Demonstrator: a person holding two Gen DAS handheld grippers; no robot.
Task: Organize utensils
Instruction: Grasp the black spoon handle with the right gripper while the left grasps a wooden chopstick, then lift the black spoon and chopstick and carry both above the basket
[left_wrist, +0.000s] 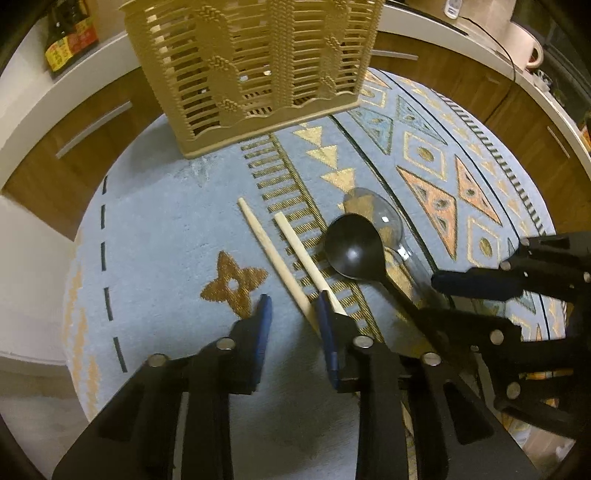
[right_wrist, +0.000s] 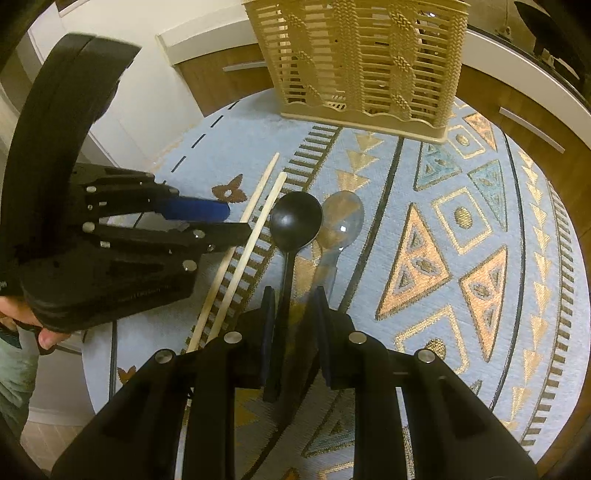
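Utensils lie side by side on the round pale-blue patterned rug (left_wrist: 155, 221), all in front of the tall beige slatted plastic caddy (left_wrist: 251, 62): two pale wooden chopsticks (left_wrist: 291, 243), a black plastic spoon (left_wrist: 356, 247) and a clear plastic spoon (left_wrist: 380, 214) just beyond it, partly under its bowl. The left gripper (left_wrist: 293, 314) hangs with jaws apart, one finger over the chopsticks' near ends. The right gripper (right_wrist: 293, 314) has jaws apart either side of the black spoon's handle, not closed on it.
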